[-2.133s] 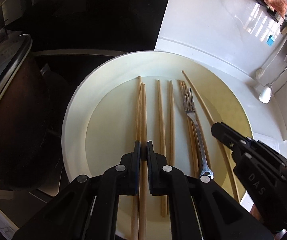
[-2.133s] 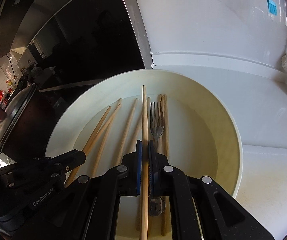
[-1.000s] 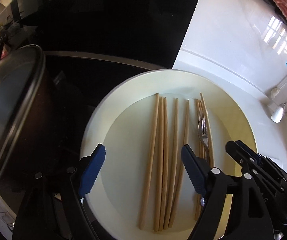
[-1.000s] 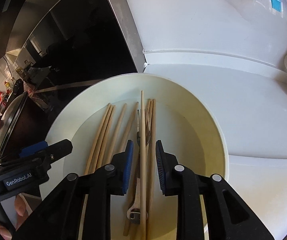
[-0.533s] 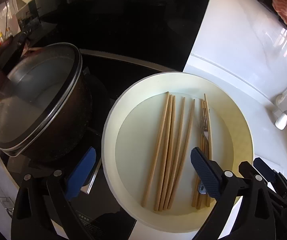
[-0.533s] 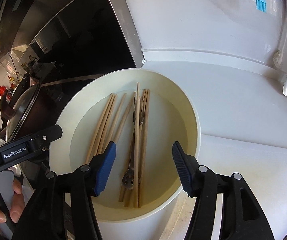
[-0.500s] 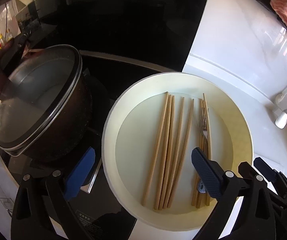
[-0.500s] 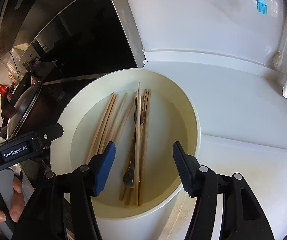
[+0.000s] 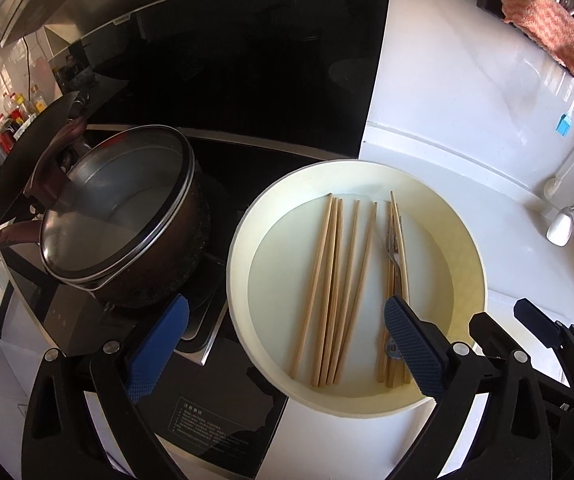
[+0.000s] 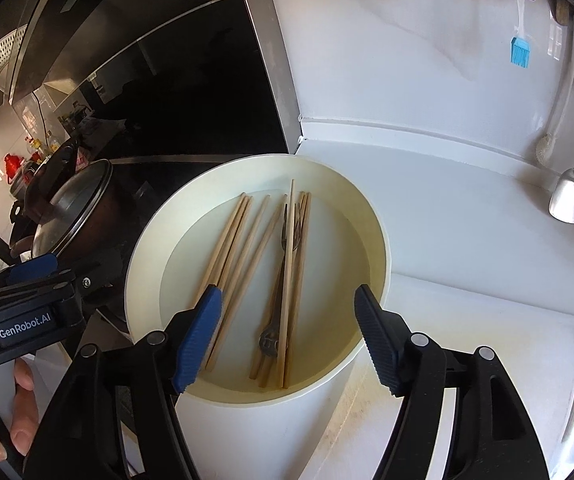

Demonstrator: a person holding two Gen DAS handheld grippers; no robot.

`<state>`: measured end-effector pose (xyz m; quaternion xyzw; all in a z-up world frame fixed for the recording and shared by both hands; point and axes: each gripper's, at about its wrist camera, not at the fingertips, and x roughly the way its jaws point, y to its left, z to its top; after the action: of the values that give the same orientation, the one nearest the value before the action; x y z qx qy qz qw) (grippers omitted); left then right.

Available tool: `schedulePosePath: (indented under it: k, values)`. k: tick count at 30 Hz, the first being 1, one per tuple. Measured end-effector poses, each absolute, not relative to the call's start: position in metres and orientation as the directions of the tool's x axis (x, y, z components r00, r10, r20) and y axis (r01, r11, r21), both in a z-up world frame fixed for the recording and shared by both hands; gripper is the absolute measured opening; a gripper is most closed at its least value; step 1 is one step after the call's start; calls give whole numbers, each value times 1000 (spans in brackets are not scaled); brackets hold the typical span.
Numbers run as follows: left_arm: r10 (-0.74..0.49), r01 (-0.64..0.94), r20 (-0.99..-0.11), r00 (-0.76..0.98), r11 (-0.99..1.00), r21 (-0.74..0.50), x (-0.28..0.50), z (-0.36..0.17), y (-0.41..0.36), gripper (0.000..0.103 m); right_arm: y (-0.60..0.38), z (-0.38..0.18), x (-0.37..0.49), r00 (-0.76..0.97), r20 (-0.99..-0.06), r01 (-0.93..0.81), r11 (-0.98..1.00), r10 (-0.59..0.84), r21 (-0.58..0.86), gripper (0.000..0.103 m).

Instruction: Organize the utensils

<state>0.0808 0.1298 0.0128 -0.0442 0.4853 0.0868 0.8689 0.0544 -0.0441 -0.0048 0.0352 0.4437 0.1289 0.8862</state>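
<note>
Gaping wide and empty above the desk (image 9: 427, 184), the left claw (image 9: 287, 344) and right claw (image 10: 289, 334) flanked a cream bowl (image 9: 475, 256) holding loose chopsticks (image 9: 327, 276) and, rightward, a fork (image 10: 277, 280).

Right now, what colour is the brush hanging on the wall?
Blue; the brush shows best in the right wrist view.

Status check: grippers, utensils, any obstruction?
Left gripper open, right gripper open, both empty. Chopsticks and fork lie in the bowl. Pot beside bowl, not blocking.
</note>
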Motion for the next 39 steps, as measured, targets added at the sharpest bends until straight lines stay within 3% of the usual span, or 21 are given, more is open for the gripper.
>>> schedulePosePath:
  k: [39]
  values:
    - [167,-247,-848,503,968,44,48,27,126,97,-41,7,35,544,-799,-212,963,257,165,66]
